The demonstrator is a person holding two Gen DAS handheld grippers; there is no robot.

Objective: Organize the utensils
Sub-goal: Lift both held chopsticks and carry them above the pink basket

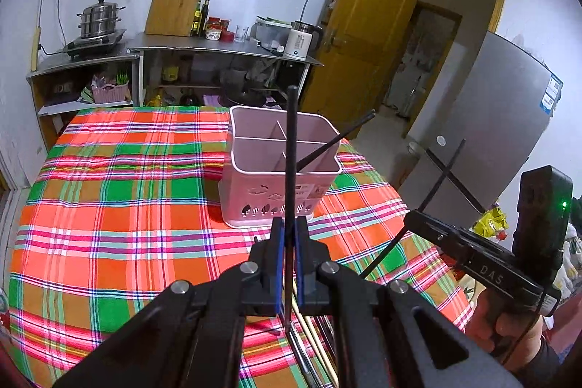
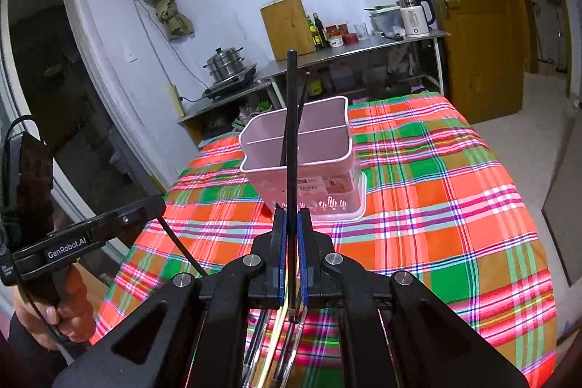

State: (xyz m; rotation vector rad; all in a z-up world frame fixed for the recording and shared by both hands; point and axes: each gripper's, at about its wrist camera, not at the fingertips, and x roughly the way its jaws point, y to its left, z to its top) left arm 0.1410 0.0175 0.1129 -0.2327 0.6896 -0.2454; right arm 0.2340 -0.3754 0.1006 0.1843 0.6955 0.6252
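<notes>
A pink utensil holder [image 1: 280,166] with divided compartments stands on the plaid tablecloth [image 1: 120,206]; it also shows in the right wrist view [image 2: 305,148]. One black chopstick [image 1: 334,140] leans inside it. My left gripper [image 1: 289,231] is shut on a black chopstick [image 1: 291,151] held upright in front of the holder. My right gripper [image 2: 291,228] is shut on another black chopstick [image 2: 291,133], also upright before the holder. The right gripper appears in the left wrist view [image 1: 414,217] at the right. More utensils [image 1: 313,344] lie on the cloth under the grippers.
A steel counter [image 1: 218,46] behind the table carries a cutting board [image 1: 174,4], bottles, a kettle [image 1: 303,39] and a steamer pot [image 1: 98,19]. A wooden door [image 1: 367,35] and a grey fridge [image 1: 498,119] stand at the right.
</notes>
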